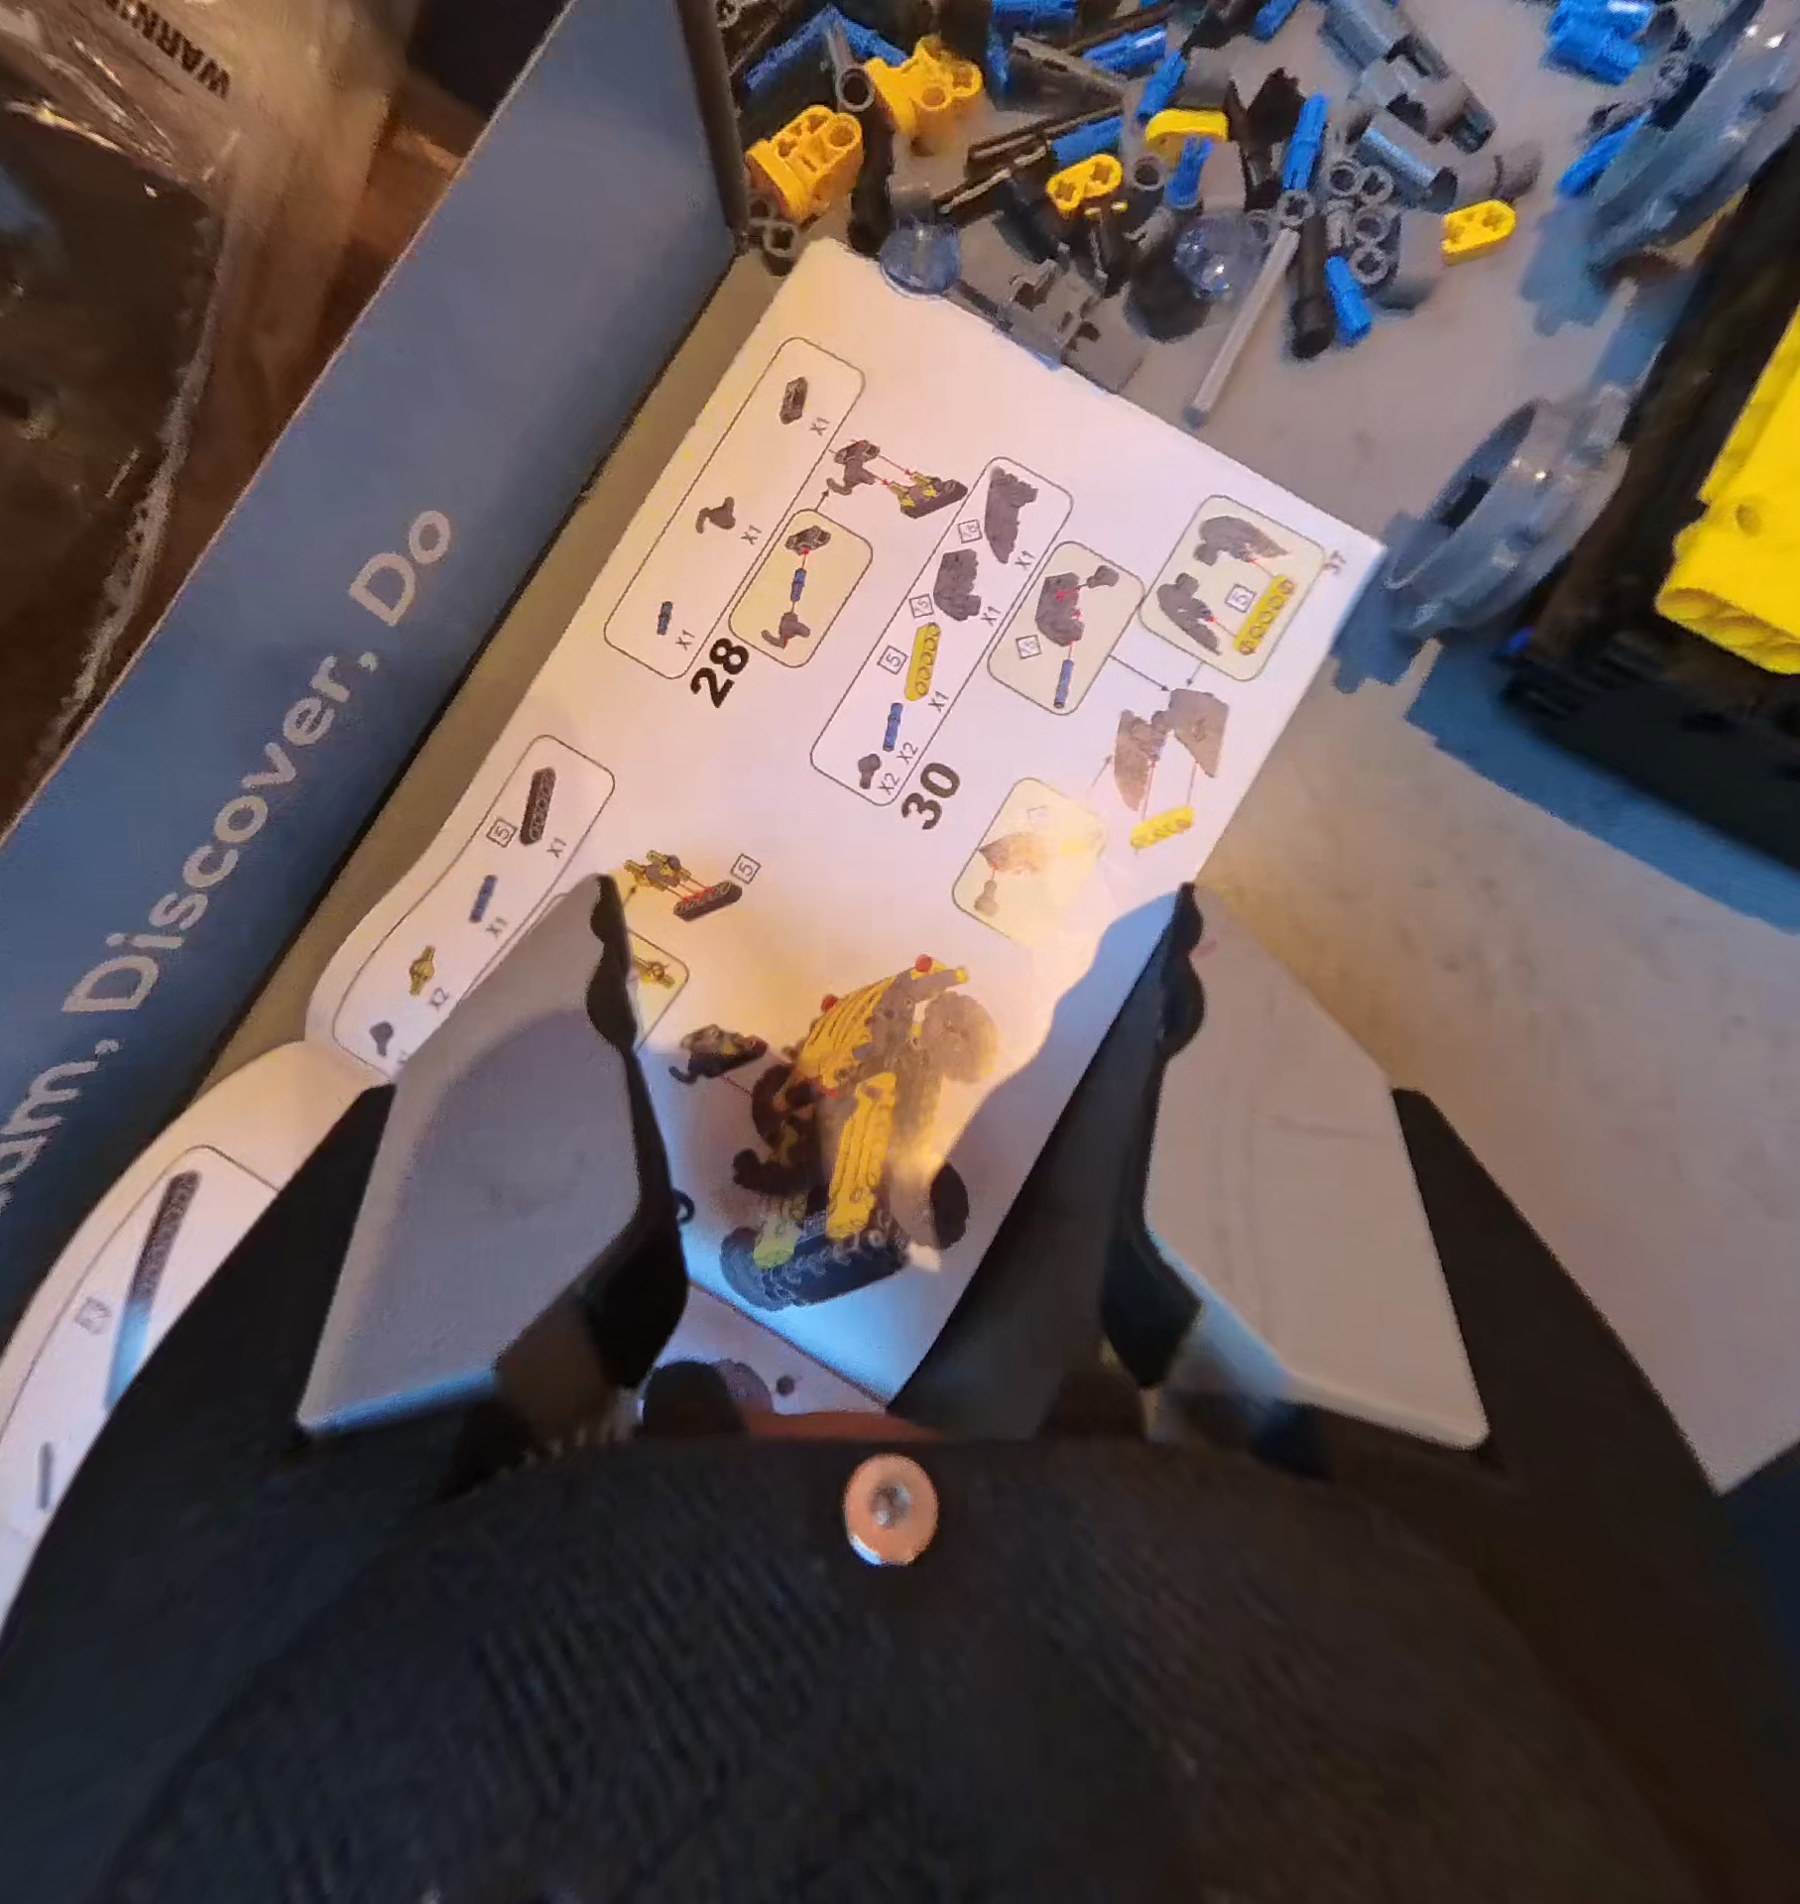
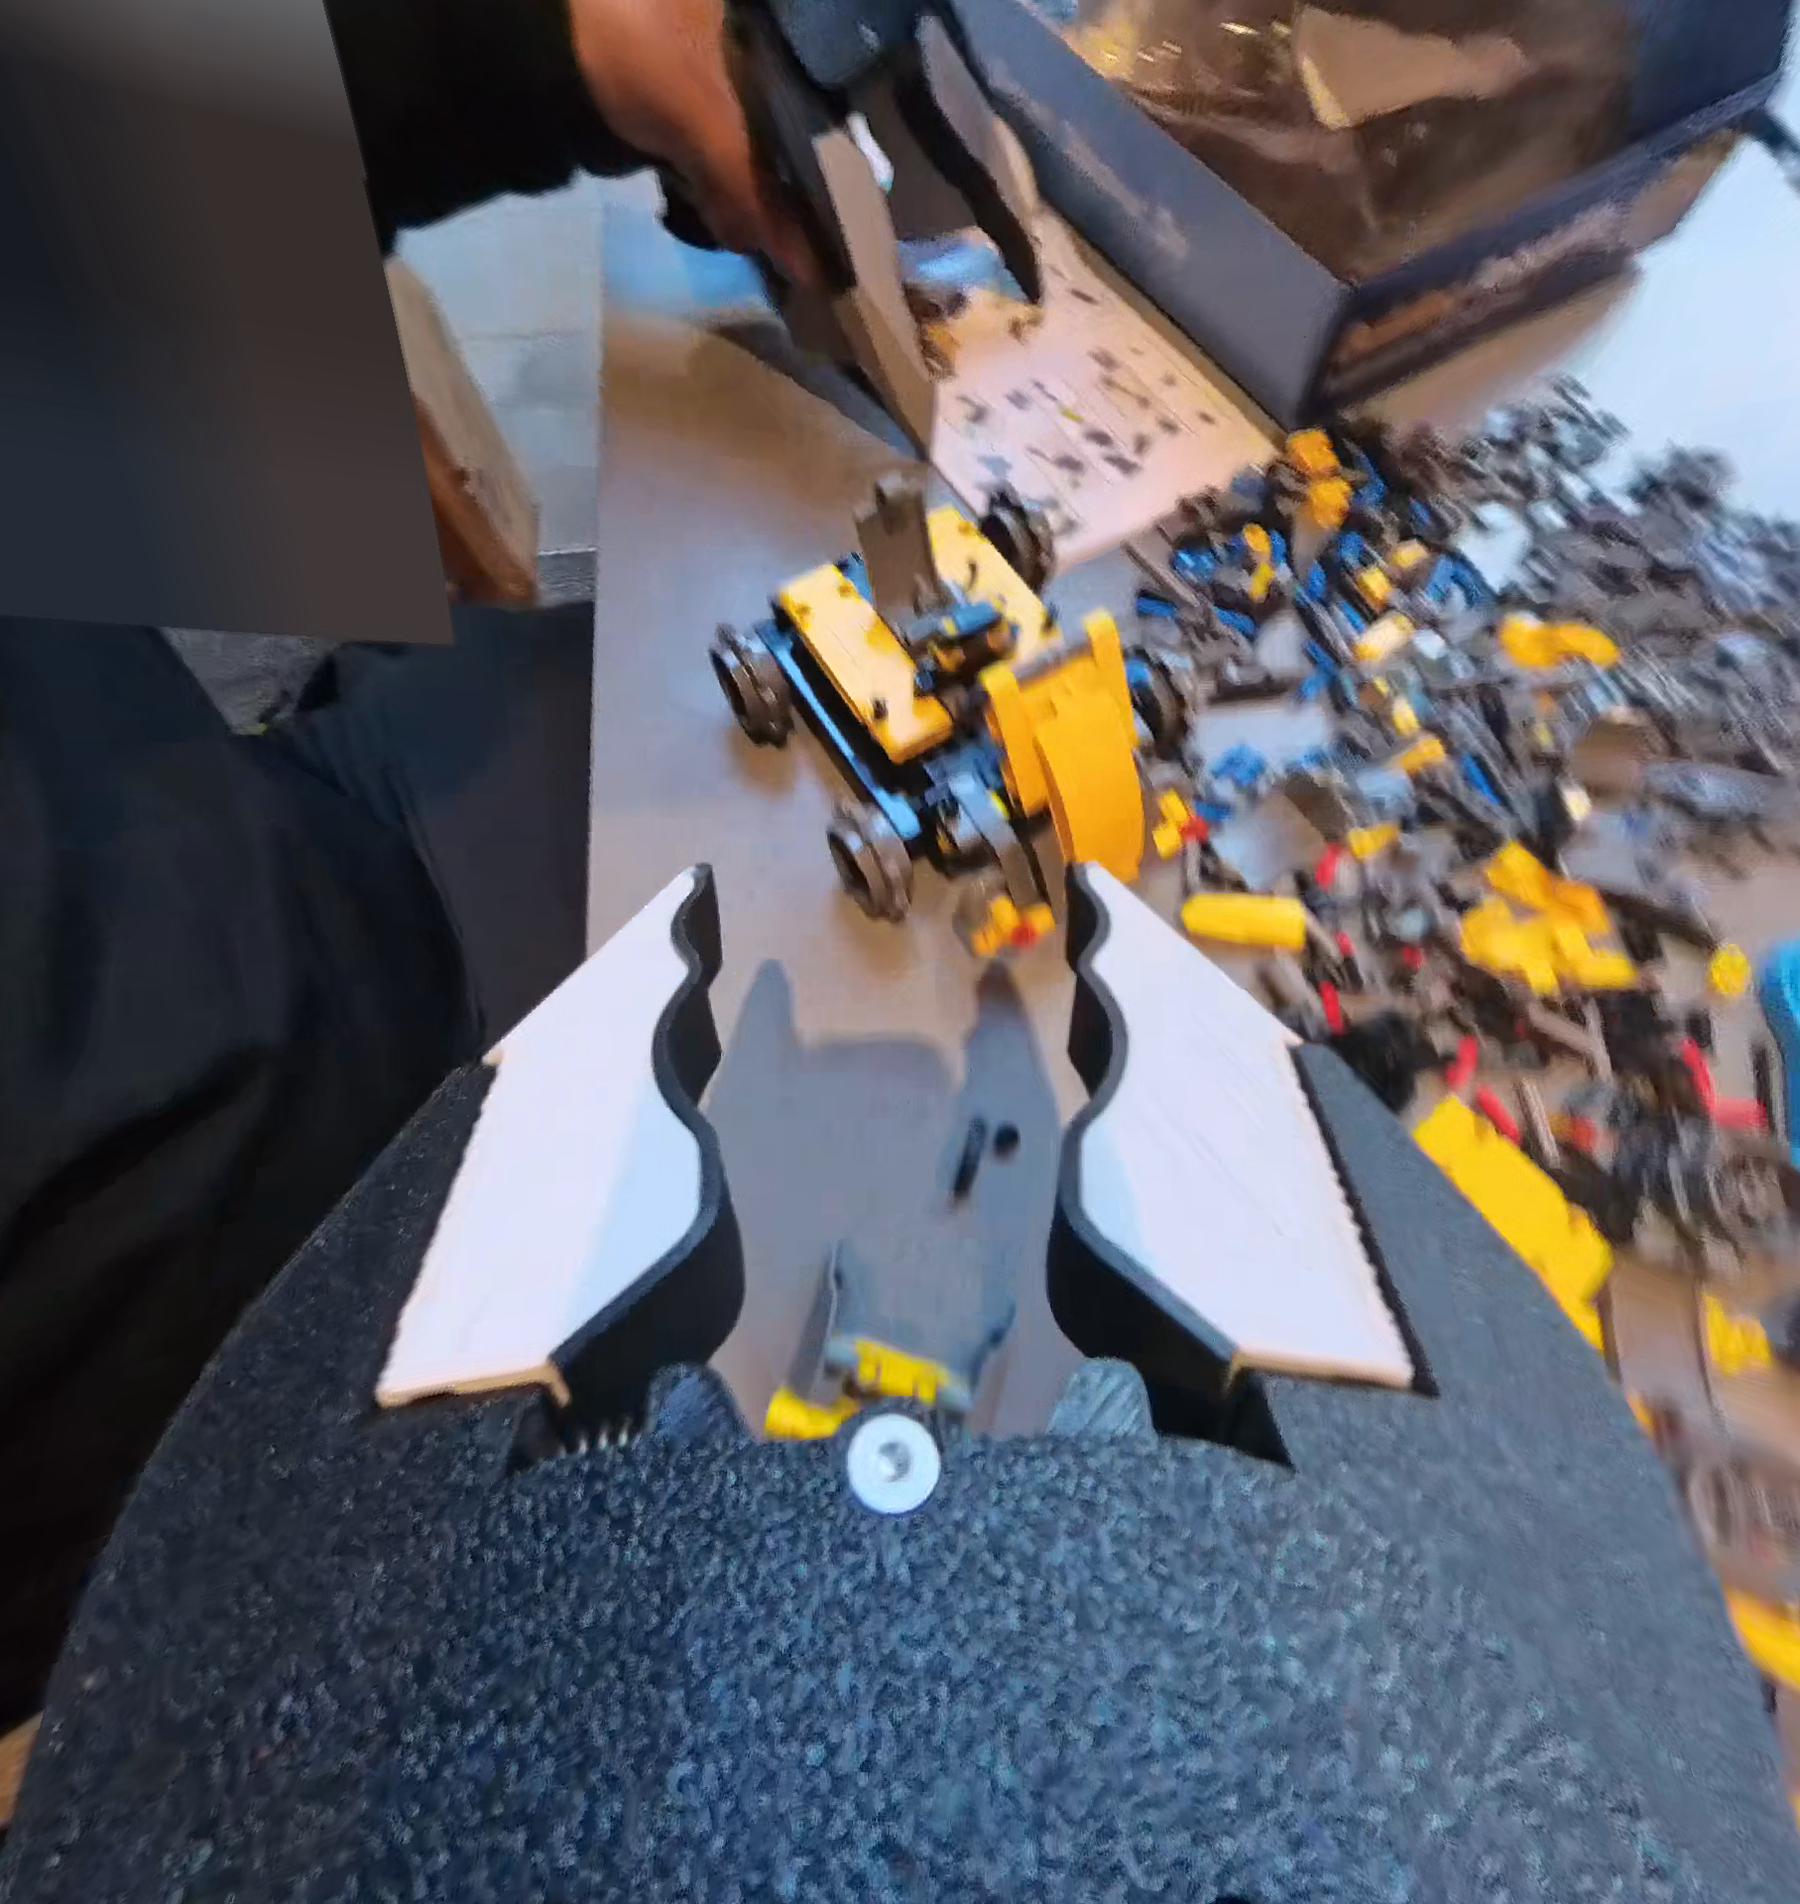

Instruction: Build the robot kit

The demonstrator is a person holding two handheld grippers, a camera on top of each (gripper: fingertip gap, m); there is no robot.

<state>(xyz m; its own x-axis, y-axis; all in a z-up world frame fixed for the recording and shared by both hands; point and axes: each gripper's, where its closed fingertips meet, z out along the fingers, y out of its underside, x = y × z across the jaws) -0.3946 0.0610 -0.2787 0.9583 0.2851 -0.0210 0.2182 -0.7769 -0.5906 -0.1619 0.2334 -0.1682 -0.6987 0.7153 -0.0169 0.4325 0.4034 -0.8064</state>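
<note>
My left gripper (image 1: 895, 917) is open and empty, hovering over an open instruction booklet (image 1: 875, 639) that lies on the table beside a blue box (image 1: 287, 639). It also shows in the right wrist view (image 2: 937, 340), held by a hand (image 2: 689, 113) over the same booklet (image 2: 1091, 412). My right gripper (image 2: 890, 907) is open and empty, just above the table. A partly built yellow and black toy vehicle (image 2: 937, 711) stands just beyond its fingertips. Small loose pieces (image 2: 875, 1350) lie between its fingers near the base.
A heap of blue, yellow, grey and black building pieces (image 1: 1132, 155) lies beyond the booklet and spreads over the table's right side (image 2: 1493, 824). The vehicle's yellow and black body (image 1: 1761, 577) is at right. The table edge (image 2: 595, 721) runs at left, next to a person's dark clothing (image 2: 205, 979). My hands' fingertips stand some 30 centimeters from each other.
</note>
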